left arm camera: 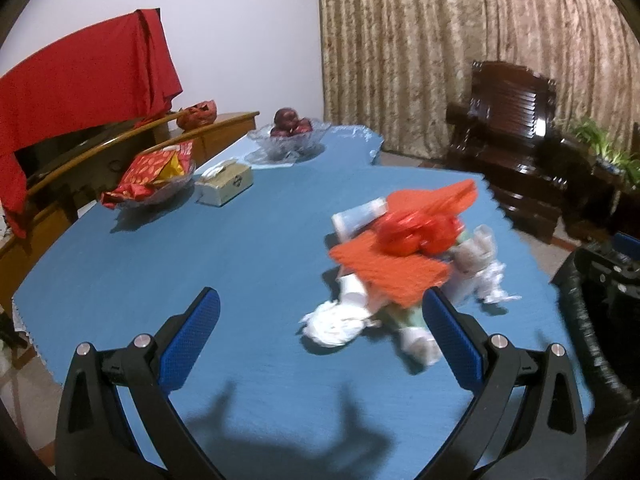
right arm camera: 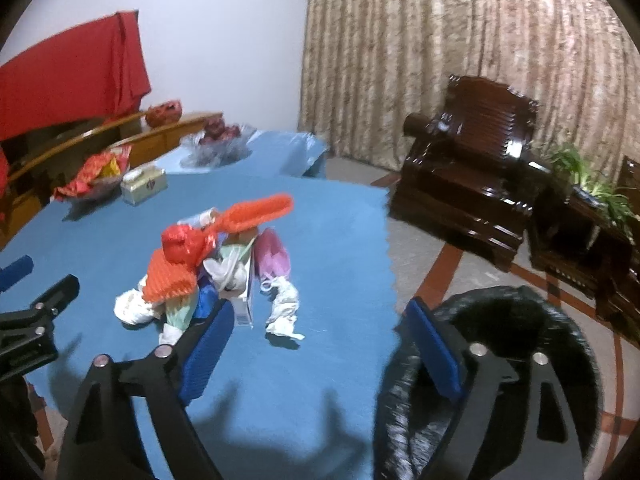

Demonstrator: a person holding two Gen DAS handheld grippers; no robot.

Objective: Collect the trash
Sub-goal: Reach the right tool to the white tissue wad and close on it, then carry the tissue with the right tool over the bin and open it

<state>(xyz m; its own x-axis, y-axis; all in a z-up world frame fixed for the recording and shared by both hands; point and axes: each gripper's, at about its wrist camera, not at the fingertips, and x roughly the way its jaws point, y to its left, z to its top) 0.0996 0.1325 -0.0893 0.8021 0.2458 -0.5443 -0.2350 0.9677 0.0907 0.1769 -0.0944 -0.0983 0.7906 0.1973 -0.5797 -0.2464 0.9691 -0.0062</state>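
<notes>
**Trash heap mid-tabletop, both grippers wide apart**

Trash pile heaped on blue tabletop, centre-right, w/ orange pieces on top. Left gripper spread, empty, near side. Right gripper spread, empty, above black bin at right edge.

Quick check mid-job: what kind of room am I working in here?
Most likely a home living or dining room. A table under a blue cloth holds a glass fruit bowl and a tissue box; a carved dark wooden armchair stands before long patterned curtains.
</notes>
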